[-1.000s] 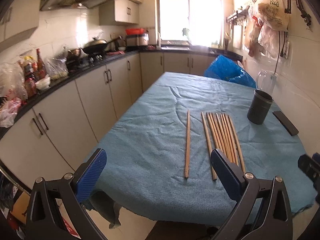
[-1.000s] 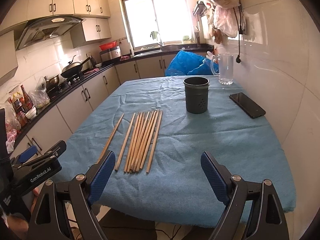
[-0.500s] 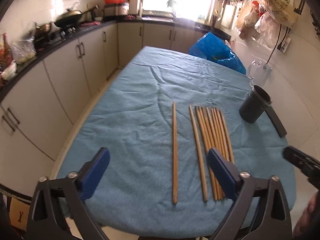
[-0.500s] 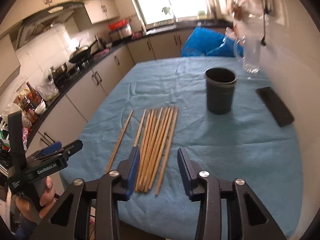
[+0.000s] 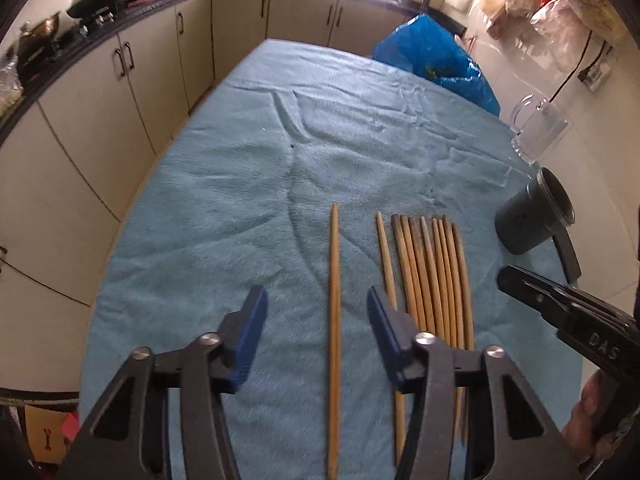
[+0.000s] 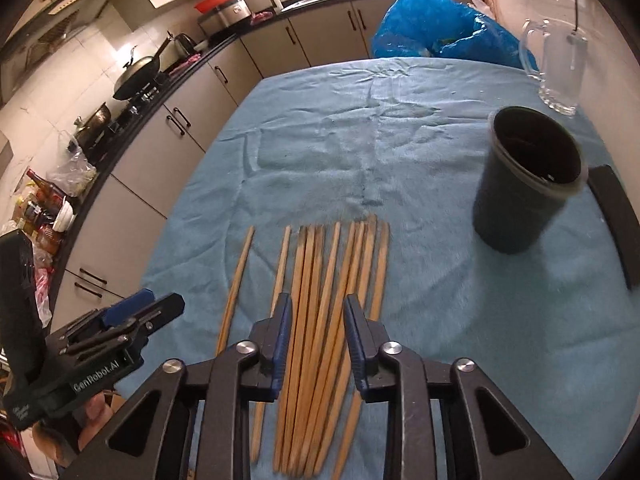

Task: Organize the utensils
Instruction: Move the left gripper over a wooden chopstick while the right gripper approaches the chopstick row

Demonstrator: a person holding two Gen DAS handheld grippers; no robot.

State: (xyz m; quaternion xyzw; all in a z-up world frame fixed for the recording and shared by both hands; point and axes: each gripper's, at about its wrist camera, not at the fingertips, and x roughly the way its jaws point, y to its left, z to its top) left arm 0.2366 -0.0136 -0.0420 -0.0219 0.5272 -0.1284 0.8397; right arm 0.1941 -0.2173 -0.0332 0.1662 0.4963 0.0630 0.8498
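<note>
Several wooden chopsticks lie side by side on the blue cloth, with one single chopstick apart to their left. My left gripper is open, its fingers either side of the single chopstick, above the cloth. My right gripper is partly open, hovering over the middle of the chopstick bundle, with several sticks between its fingers. A dark cylindrical holder stands upright and looks empty at the right; it also shows in the left wrist view.
A black phone lies right of the holder. A glass mug and a blue plastic bag sit at the table's far right. Kitchen cabinets run along the left. The table's near edge is just below both grippers.
Both grippers have moved forward and down toward the chopsticks. Both have narrowed: the left around the single chopstick, the right over the bundle.
</note>
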